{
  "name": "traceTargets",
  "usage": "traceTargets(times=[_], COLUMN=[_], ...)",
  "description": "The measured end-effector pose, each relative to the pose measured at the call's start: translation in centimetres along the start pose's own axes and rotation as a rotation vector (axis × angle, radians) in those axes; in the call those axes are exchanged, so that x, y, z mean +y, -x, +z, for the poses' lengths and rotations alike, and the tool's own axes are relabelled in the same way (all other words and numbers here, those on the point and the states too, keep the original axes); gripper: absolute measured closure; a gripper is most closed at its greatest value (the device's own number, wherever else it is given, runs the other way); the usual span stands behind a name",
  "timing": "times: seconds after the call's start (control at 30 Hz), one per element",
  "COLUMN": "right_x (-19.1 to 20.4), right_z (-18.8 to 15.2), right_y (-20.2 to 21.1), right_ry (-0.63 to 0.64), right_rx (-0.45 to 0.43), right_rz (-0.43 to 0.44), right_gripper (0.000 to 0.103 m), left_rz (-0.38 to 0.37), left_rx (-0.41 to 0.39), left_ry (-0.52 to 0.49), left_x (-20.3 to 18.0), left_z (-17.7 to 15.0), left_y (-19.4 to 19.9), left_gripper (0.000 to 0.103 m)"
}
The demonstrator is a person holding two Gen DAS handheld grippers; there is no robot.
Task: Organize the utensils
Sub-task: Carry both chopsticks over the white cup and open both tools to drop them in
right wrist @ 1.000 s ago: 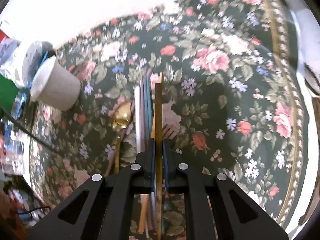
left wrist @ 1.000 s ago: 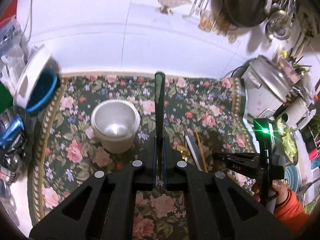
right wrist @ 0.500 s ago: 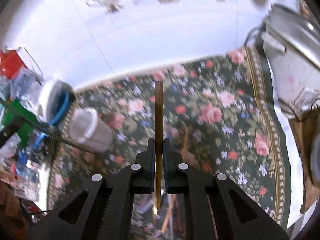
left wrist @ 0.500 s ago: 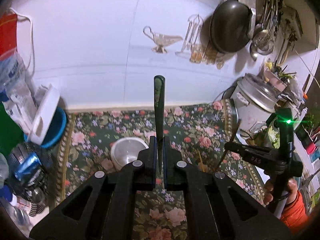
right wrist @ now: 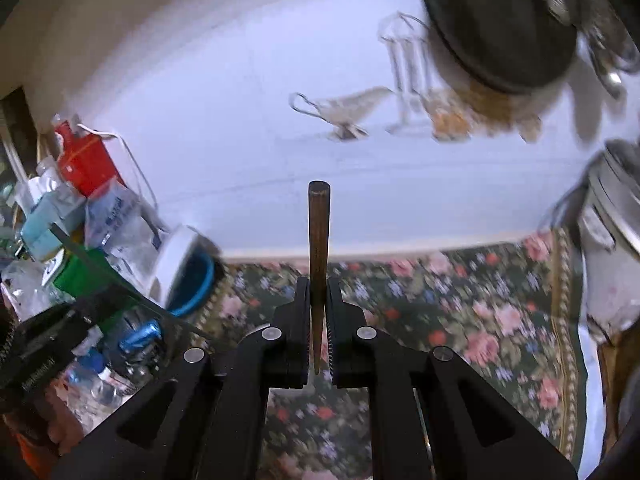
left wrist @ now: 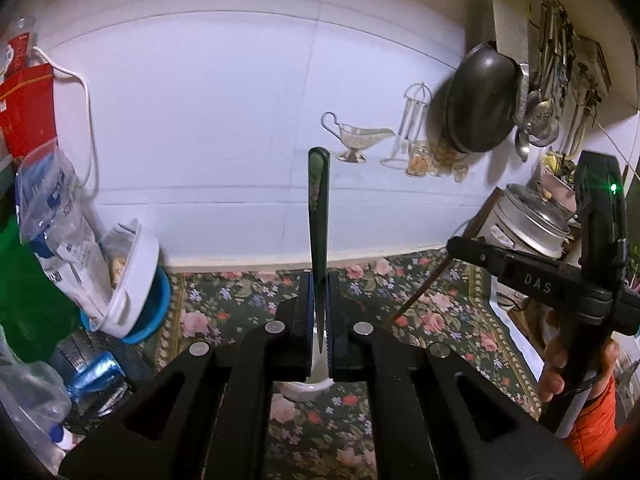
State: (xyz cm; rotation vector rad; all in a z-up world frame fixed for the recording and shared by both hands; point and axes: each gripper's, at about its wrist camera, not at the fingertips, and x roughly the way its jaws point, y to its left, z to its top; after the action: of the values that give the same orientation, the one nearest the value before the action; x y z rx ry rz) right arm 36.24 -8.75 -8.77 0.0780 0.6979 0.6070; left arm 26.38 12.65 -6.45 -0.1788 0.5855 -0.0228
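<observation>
The left gripper (left wrist: 319, 312) jaws pinch a green stick (left wrist: 318, 216); the right gripper (right wrist: 319, 320) jaws pinch a brown stick (right wrist: 318, 248), both above the flowery cloth (left wrist: 440, 312).

White cup (left wrist: 308, 390) mostly hidden behind gripper fingers — right view motion-blurred

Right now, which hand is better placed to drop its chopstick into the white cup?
Likely left. The left claw, shut on the green chopstick, has the cup showing just beneath it. The right claw, shut on the brown chopstick, has no cup in its view.
</observation>
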Motion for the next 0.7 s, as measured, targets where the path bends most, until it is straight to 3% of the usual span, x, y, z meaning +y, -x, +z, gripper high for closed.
traceTargets(times=[0.3,0.7], right_x=[2.8,3.3], right_z=[1.4,-1.5], right_y=[-3.3,-10.0], right_ry=[0.016,0.022], right_rx=[0.019,0.207], right_rz=[0.047,0.031], right_gripper=[0.096,0.096], left_rz=[0.016,0.008], left_rx=[0.041,0.2], left_ry=[0.041,0.11], left_x=[2.4,4.3], left_z=[-0.2,-3.6], left_y=[-2.7,-8.7], left_gripper=[0.1,0.1])
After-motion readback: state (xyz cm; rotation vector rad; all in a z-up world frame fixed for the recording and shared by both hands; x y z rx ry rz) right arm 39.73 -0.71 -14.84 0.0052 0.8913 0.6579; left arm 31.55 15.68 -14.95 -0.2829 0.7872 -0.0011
